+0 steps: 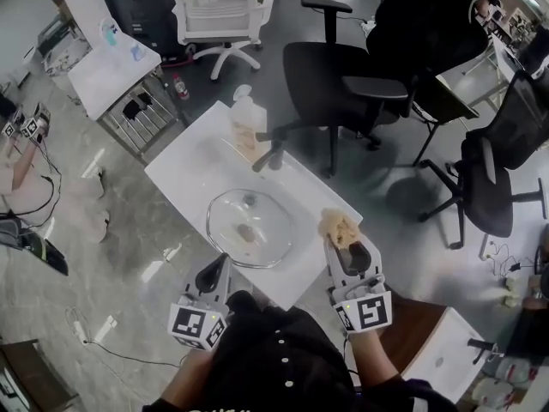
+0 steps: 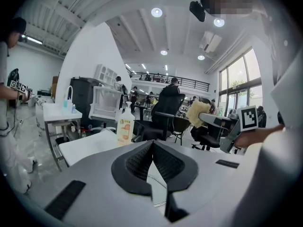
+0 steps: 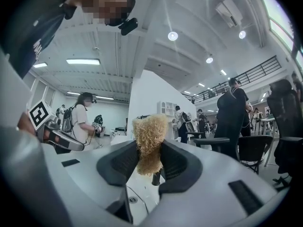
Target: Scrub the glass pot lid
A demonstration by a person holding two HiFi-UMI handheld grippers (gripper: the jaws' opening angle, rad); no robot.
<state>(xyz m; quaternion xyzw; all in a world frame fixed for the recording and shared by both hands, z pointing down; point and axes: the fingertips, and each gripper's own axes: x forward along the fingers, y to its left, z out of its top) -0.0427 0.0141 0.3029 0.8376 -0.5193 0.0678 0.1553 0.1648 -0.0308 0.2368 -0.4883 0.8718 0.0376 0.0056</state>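
A round glass pot lid (image 1: 250, 227) with a small knob lies flat on the white table (image 1: 184, 166); a brown blob shows inside its rim. My left gripper (image 1: 223, 263) hovers at the lid's near edge, shut with nothing between its jaws; its own view shows the pads (image 2: 152, 151) meeting, with the lid's rim (image 2: 158, 190) just below. To the right of the lid, my right gripper (image 1: 341, 234) is shut on a tan scrub pad (image 1: 340, 227), which bulges out above the jaws (image 3: 149, 143). In the left gripper view the pad (image 2: 198, 113) shows at right.
A spray bottle (image 1: 245, 124) stands at the table's far end, also in the left gripper view (image 2: 125, 128). Black office chairs (image 1: 334, 80) crowd the far right side. A second white table (image 1: 110, 67) and a white chair (image 1: 220, 11) lie beyond. People stand in the background.
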